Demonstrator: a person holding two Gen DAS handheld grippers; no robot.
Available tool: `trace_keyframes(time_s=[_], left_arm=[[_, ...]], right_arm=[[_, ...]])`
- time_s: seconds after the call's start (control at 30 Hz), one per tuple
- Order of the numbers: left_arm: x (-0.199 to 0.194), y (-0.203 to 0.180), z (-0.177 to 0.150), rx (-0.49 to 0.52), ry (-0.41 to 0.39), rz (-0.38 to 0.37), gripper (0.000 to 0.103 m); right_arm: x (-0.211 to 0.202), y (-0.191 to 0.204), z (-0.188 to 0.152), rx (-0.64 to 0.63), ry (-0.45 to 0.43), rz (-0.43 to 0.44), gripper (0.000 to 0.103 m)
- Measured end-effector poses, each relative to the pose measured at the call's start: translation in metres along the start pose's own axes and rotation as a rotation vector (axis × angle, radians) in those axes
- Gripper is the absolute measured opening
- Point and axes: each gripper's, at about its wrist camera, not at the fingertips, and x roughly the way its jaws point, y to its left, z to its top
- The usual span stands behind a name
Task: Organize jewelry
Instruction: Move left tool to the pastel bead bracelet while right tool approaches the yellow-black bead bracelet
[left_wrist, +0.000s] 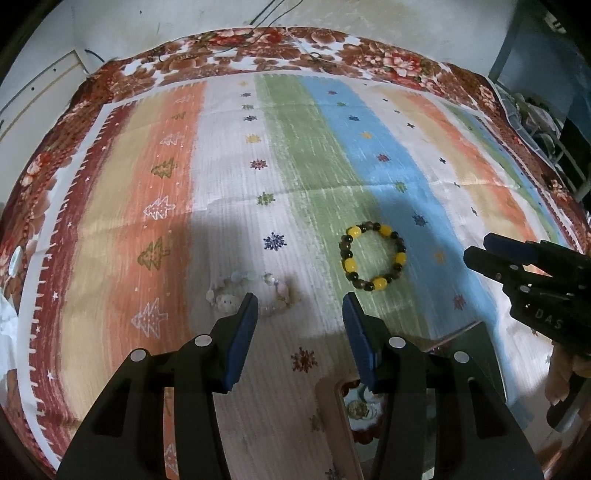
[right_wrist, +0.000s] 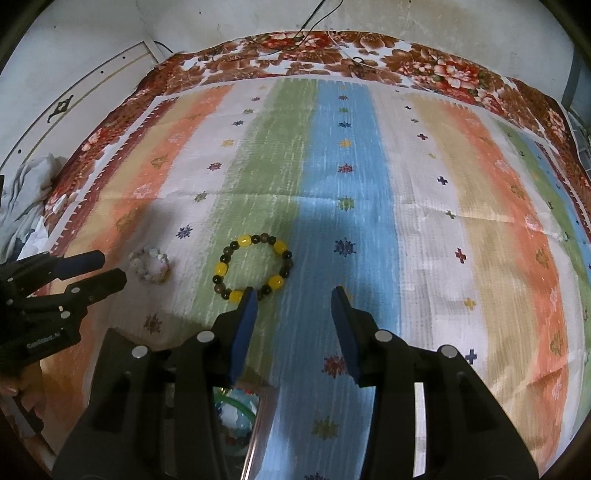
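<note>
**Two grippers above bracelets on a striped cloth**

Left gripper (left_wrist: 300, 306): jaws apart, nothing between them; the pale bead bracelet (left_wrist: 255, 291) lies just ahead of its left jaw, partly hidden by the tip. Right gripper (right_wrist: 293, 299): jaws apart, empty; the yellow-and-dark bead bracelet (right_wrist: 253, 266) lies just beyond its left jaw. Both rest on the striped cloth (right_wrist: 424, 206). Below the jaws, a wooden-framed tray (left_wrist: 334, 413) holds further beads (contents unclear).
</note>
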Motion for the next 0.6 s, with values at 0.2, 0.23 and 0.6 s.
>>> trace_keyframes(time_s=[0.2, 0.23, 0.6], left_arm=[[0.008, 0.002, 0.005, 0.01, 0.015, 0.002, 0.048], [0.01, 0.002, 0.006, 0.011, 0.017, 0.003, 0.048], [0.029, 0.008, 0.013, -0.01, 0.076, -0.039, 0.048]], right_arm=[[0.009, 0.0, 0.007, 0.0, 0.011, -0.001, 0.043], [0.011, 0.0, 0.008, 0.0, 0.013, -0.001, 0.043], [0.03, -0.002, 0.017, 0.0, 0.058, 0.011, 0.043]])
